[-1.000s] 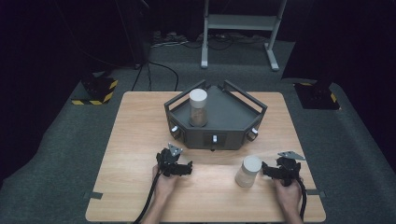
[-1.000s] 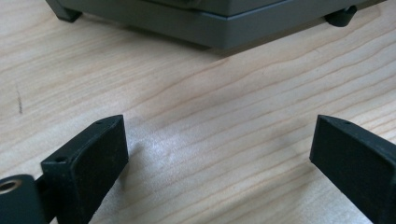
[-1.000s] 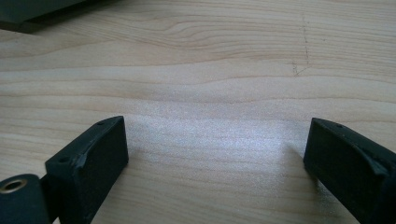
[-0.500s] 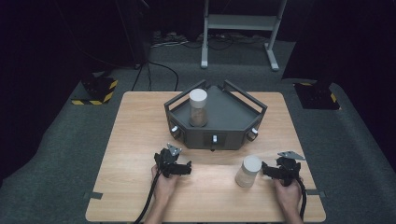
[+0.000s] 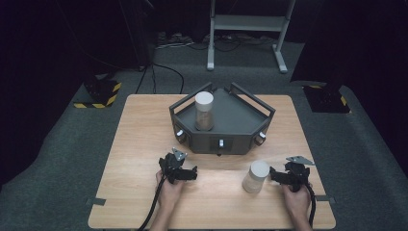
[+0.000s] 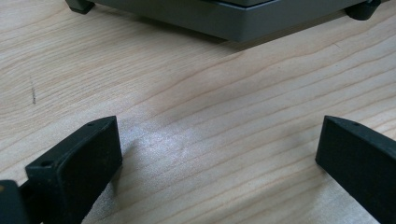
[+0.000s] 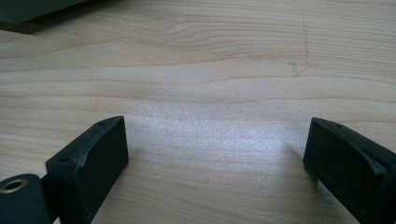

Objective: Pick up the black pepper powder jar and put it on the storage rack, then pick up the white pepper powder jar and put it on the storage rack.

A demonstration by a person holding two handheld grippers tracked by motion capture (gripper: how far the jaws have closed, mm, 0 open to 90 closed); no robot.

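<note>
A grey tray-like device [image 5: 238,122] with knobs on its front stands at the back middle of the wooden table [image 5: 144,139]. On its left part is a white-capped jar [image 5: 204,111] with brown contents. A second white-capped jar [image 5: 255,176] stands on the table just left of my right gripper [image 5: 290,172], apart from its jaws. The right gripper [image 7: 215,126] is open over bare wood. My left gripper [image 5: 179,166] lies in front of the device. In the left gripper view it [image 6: 219,135] is wide open; its jaws have just been opening, with nothing between them.
The device's front edge [image 6: 224,18] lies a short way ahead of the left jaws. Behind the table stand a metal frame [image 5: 245,24] and two floor bases, one yellow-and-black striped [image 5: 98,94] and one dark [image 5: 327,98]. A cable trails from each gripper toward the near edge.
</note>
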